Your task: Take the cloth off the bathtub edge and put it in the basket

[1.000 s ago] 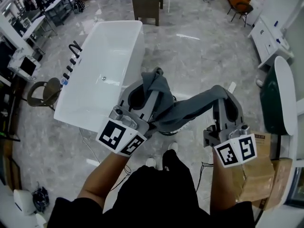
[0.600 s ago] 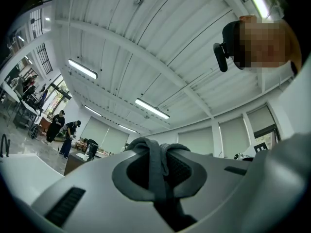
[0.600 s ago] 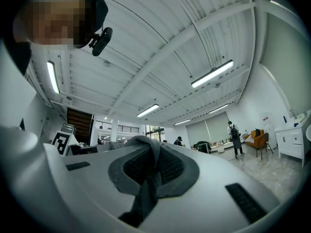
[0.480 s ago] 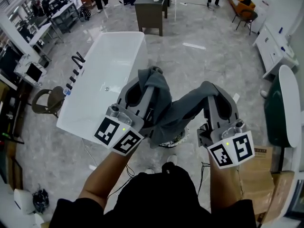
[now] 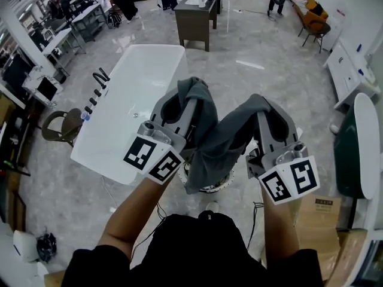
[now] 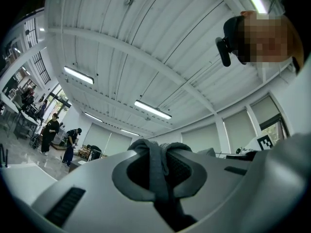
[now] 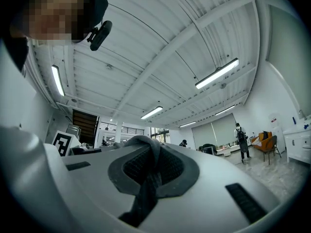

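Cloth (image 5: 209, 145) – grey, off the tub, up in the air between both grippers. Left gripper (image 5: 191, 100) is clenched on one bunched end, right gripper (image 5: 263, 105) is clamped on the other. Versus a second ago: the grippers are closer together and higher in the head view, and the cloth is no longer stretched – its middle sags in a fold in front of the person. Tub (image 5: 128, 106) is white, left of the left gripper, with a drain on its bottom and a faucet (image 5: 96, 82) on its left rim. A round object (image 5: 218, 184) sits on the floor under the cloth, mostly hidden. Floor (image 5: 269, 58) is grey marble. A dark table (image 5: 197, 14) stands beyond the tub, a box (image 5: 320, 220) lower right, people at the back.
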`<state>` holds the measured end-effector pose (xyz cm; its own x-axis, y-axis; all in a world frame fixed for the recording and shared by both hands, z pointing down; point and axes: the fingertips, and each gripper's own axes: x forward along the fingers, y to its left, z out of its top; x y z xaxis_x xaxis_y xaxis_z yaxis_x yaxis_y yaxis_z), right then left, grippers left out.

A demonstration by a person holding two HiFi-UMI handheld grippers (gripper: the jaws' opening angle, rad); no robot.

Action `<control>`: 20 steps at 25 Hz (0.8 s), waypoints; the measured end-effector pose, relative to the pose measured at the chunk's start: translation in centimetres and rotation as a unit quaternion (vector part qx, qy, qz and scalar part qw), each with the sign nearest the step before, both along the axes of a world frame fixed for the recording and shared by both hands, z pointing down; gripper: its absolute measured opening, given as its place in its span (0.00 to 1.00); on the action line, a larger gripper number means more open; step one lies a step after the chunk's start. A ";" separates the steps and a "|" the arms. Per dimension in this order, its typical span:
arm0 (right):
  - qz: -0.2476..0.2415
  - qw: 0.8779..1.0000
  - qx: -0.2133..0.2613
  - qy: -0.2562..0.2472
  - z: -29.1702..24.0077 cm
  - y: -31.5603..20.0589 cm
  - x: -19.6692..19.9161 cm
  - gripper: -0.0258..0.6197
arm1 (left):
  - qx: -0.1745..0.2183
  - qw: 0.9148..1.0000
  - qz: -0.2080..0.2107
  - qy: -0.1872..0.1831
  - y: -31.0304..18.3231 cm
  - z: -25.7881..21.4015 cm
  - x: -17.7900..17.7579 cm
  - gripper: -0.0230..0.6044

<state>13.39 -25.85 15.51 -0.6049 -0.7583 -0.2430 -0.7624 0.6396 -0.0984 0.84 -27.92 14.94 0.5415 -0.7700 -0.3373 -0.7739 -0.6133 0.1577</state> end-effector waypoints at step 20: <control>0.052 0.998 0.006 0.015 -1.7 -4.7 -0.5 0.09 | -0.026 0.999 0.018 -0.004 -6.8 0.3 -4.2 0.11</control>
<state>12.85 -30.54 13.78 -0.5293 -0.8150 -0.2356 -0.8277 0.5571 -0.0676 -3.40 -34.70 15.25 0.5709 -0.7671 -0.2925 -0.7533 -0.6312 0.1848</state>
